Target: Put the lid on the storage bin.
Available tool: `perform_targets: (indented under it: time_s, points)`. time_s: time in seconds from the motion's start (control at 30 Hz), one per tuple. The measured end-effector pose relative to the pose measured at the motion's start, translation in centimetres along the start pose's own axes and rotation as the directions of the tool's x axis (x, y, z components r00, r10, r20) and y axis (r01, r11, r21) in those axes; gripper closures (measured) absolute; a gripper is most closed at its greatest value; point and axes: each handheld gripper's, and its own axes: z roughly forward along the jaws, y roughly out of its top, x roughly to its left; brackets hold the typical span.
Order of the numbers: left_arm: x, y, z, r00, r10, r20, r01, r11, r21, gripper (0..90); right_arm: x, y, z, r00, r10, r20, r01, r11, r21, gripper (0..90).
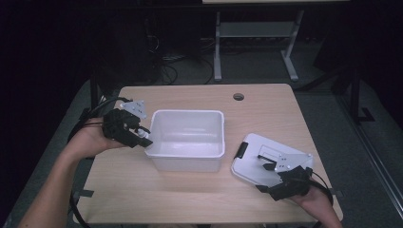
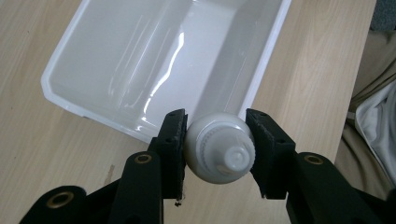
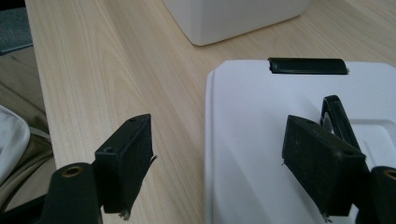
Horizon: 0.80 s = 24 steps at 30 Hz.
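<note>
White plastic bottle (image 2: 219,148), clamped cap-toward-me in my left gripper (image 2: 215,144), sits just short of the open bin's (image 2: 268,53) near rim; right gripper (image 3: 219,163) stands apart.

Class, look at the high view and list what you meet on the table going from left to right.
left gripper shut on a white bottle → open white bin → white lid with black clips → right gripper over the lid, jaws open.
</note>
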Motion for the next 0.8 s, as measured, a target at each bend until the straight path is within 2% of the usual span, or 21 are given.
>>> perform_targets:
  time_s: [0.8]
  points:
    - [1.0,1.4,2.4,1.0000,-0.004,-0.007,0.004,0.9986,0.052,59.9,-0.3,-0.1,0.1,1.0000,0.000,-0.004,0.000,1.000,0.002,23.7]
